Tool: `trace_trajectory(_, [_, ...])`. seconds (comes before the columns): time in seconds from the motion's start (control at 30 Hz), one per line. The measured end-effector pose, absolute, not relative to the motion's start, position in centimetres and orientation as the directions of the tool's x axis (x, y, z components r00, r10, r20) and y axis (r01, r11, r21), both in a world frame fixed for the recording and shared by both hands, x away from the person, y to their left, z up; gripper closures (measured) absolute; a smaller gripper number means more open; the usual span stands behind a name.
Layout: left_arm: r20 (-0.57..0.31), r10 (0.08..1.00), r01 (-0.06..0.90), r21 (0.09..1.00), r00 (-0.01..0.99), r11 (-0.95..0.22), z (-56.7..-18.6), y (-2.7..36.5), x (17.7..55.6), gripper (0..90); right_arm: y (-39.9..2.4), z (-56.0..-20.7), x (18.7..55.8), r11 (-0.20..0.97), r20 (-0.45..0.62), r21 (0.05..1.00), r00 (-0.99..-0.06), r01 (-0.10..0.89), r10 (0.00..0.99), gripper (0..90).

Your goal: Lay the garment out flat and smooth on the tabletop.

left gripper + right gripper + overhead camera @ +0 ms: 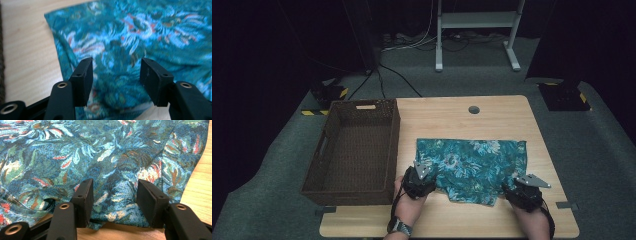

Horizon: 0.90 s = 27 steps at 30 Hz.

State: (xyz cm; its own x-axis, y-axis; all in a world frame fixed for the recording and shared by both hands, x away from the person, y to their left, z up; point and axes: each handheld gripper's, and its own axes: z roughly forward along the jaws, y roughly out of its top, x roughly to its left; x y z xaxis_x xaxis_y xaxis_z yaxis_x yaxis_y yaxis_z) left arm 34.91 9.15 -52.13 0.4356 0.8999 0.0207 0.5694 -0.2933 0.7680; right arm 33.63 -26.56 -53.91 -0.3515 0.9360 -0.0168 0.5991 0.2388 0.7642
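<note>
A teal cloth with a flower print (472,162) lies spread flat on the right half of the wooden table (447,117). My left gripper (430,176) is at the cloth's near left corner. Its jaws stand apart over the fabric (130,37), and the left gripper (116,75) is open with the pads not pressing on it. At the near right corner, my right gripper (513,188) is also open. In the right gripper view the cloth's hem (110,182) lies between the spread jaws of the right gripper (113,195), with bare wood just below.
A dark woven basket (362,106) with nothing in it stands on the table's left side, close to my left hand. A round cable hole (474,109) sits near the far edge. A white desk frame (477,20) and cables are on the floor beyond.
</note>
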Motion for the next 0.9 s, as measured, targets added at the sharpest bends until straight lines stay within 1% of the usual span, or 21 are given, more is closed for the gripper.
trace_trajectory(0.3, [0.004, 0.903, 0.591, 0.755, 0.429, -0.284, -53.3, 9.8, 34.4, 44.3, -26.5, -53.9, 33.6, 0.238, -0.018, 0.764, -0.349, 0.599, 0.937, 47.7])
trace_trajectory(0.43, [-0.010, 0.904, 0.599, 0.753, 0.427, -0.275, -53.9, 9.8, 34.4, 45.9, -26.5, -53.9, 33.6, 0.238, -0.018, 0.764, -0.350, 0.599, 0.937, 47.7])
trace_trajectory(0.57, [-0.020, 0.905, 0.587, 0.767, 0.426, -0.259, -54.1, 9.9, 34.3, 48.1, -26.5, -53.9, 33.6, 0.238, -0.017, 0.764, -0.350, 0.599, 0.937, 47.6])
trace_trajectory(0.6, [-0.020, 0.903, 0.586, 0.767, 0.428, -0.261, -54.1, 10.0, 34.3, 53.1, -26.5, -53.9, 33.6, 0.238, -0.016, 0.765, -0.352, 0.599, 0.936, 46.5])
trace_trajectory(0.63, [-0.020, 0.904, 0.585, 0.769, 0.428, -0.259, -54.1, 10.0, 34.3, 55.6, -26.6, -53.9, 33.5, 0.242, -0.017, 0.767, -0.357, 0.594, 0.934, 46.0])
trace_trajectory(0.8, [-0.016, 0.900, 0.577, 0.772, 0.435, -0.265, -54.1, 10.0, 34.1, 63.0, -26.9, -53.7, 32.7, 0.230, -0.010, 0.781, -0.356, 0.581, 0.934, 45.7])
trace_trajectory(0.87, [-0.007, 0.894, 0.571, 0.772, 0.447, -0.280, -54.1, 10.0, 34.0, 63.0, -27.1, -53.6, 32.5, 0.227, -0.012, 0.784, -0.352, 0.578, 0.936, 45.5])
trace_trajectory(0.9, [-0.011, 0.895, 0.571, 0.773, 0.446, -0.275, -54.1, 10.0, 34.0, 66.2, -27.6, -53.0, 31.8, 0.217, -0.021, 0.795, -0.332, 0.567, 0.943, 45.2])
